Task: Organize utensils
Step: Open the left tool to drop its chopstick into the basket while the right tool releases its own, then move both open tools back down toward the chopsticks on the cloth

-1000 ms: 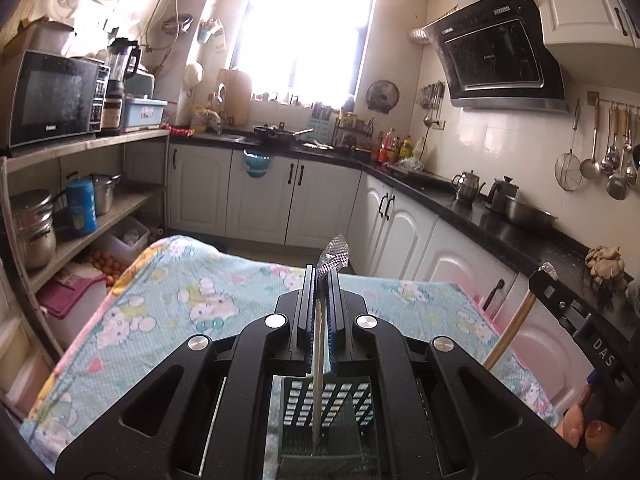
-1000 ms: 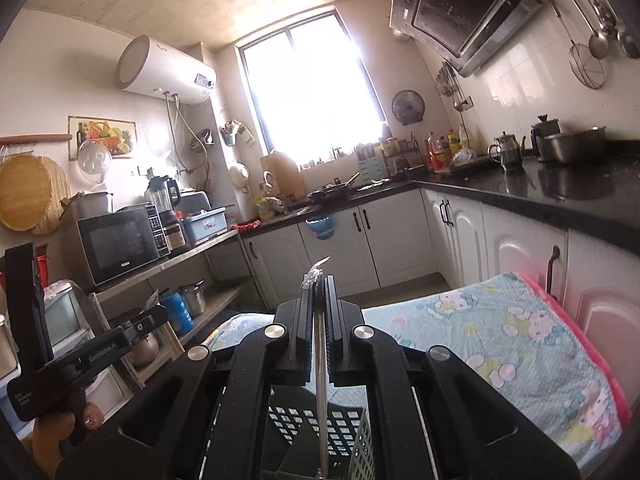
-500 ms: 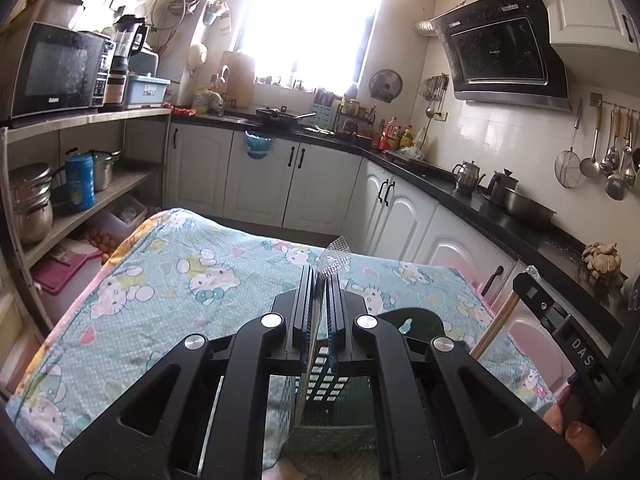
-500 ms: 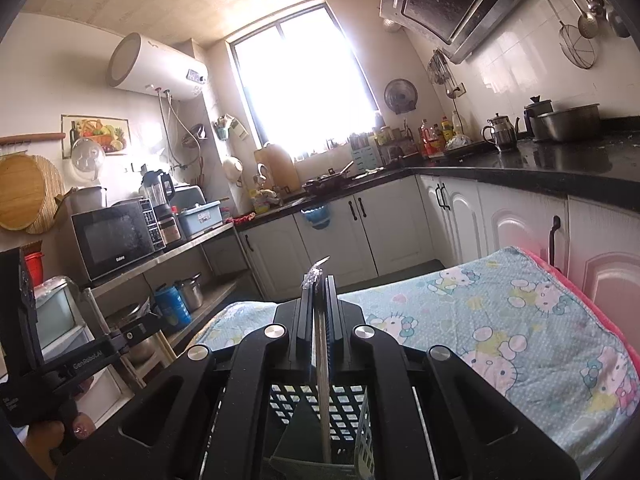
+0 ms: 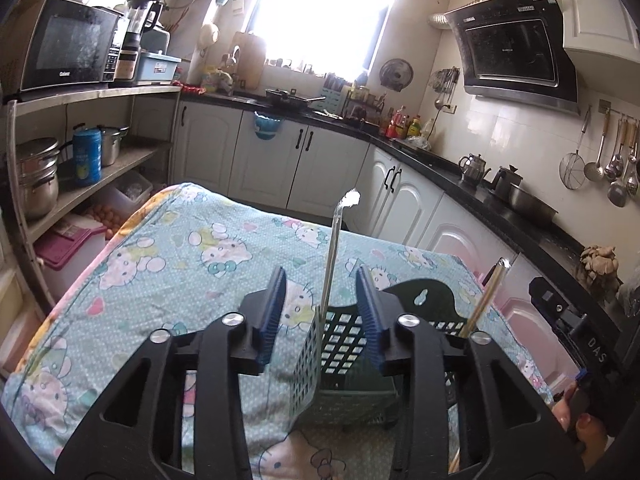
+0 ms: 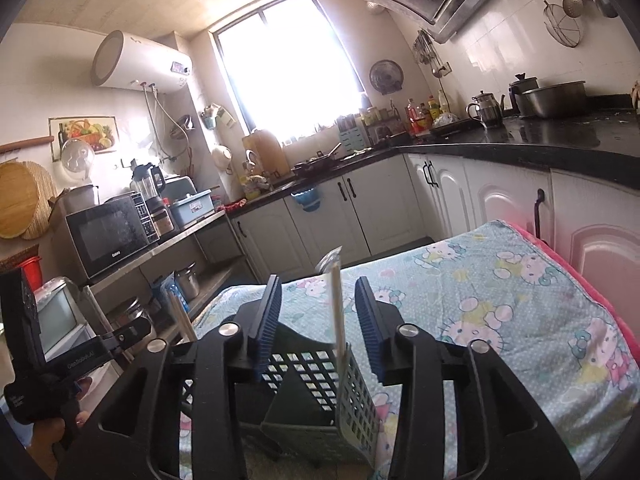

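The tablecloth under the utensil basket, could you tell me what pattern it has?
Light blue tablecloth with white dots and cartoon cats, pink edge; the right wrist view shows it best.

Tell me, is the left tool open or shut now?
Open. In the left wrist view the left tool has its blue pads spread apart, and the wrapped utensil stands free between them in the basket.

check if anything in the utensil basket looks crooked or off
Nothing is spilled or damaged. The wrapped utensil between the open left gripper pads stands in the slotted basket, leaning slightly against its wall. The wrapped stick in front of the open right gripper also stands nearly upright. A slight lean only.
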Action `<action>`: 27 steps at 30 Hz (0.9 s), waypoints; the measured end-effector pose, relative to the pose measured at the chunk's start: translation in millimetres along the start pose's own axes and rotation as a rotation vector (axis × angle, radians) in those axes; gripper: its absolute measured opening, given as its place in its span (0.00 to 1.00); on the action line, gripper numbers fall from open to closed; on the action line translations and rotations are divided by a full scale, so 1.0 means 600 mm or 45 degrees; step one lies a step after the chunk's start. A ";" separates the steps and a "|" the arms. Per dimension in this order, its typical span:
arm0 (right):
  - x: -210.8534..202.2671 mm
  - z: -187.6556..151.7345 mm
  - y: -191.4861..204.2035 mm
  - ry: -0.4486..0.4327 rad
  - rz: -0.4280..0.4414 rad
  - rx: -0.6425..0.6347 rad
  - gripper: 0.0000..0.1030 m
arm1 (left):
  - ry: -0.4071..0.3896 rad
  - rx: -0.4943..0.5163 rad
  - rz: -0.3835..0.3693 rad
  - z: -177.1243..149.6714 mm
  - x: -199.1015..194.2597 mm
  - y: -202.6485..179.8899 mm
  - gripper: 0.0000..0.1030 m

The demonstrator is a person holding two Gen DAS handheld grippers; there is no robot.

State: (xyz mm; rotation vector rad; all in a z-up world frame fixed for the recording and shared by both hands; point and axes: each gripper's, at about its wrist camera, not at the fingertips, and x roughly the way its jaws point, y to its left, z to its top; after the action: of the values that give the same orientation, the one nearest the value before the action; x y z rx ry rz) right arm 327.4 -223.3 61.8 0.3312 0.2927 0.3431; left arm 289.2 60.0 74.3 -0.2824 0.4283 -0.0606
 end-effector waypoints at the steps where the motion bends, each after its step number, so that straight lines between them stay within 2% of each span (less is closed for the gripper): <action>1: -0.003 -0.001 -0.001 0.005 -0.006 0.002 0.40 | 0.004 -0.001 0.000 -0.002 -0.001 0.000 0.31; 6: -0.013 -0.007 -0.005 0.050 -0.026 0.003 0.43 | 0.032 -0.004 -0.004 -0.013 -0.012 -0.001 0.46; 11: -0.028 -0.015 0.003 0.081 -0.054 -0.034 0.50 | 0.052 0.002 0.010 -0.025 -0.029 -0.004 0.62; 16: -0.053 -0.024 0.012 0.085 -0.099 -0.098 0.59 | 0.061 -0.002 -0.001 -0.036 -0.051 -0.006 0.82; 19: -0.066 -0.029 0.015 0.098 -0.113 -0.119 0.60 | 0.068 -0.003 0.001 -0.043 -0.062 -0.007 0.86; 27: -0.105 -0.035 0.011 0.133 -0.120 -0.139 0.62 | 0.073 -0.017 -0.004 -0.060 -0.100 -0.004 0.87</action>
State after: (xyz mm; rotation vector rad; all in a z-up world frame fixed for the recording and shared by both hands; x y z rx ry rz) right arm 261.6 -235.2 59.3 0.1918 0.3893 0.2827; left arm 219.6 55.2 67.7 -0.2954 0.4854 -0.0690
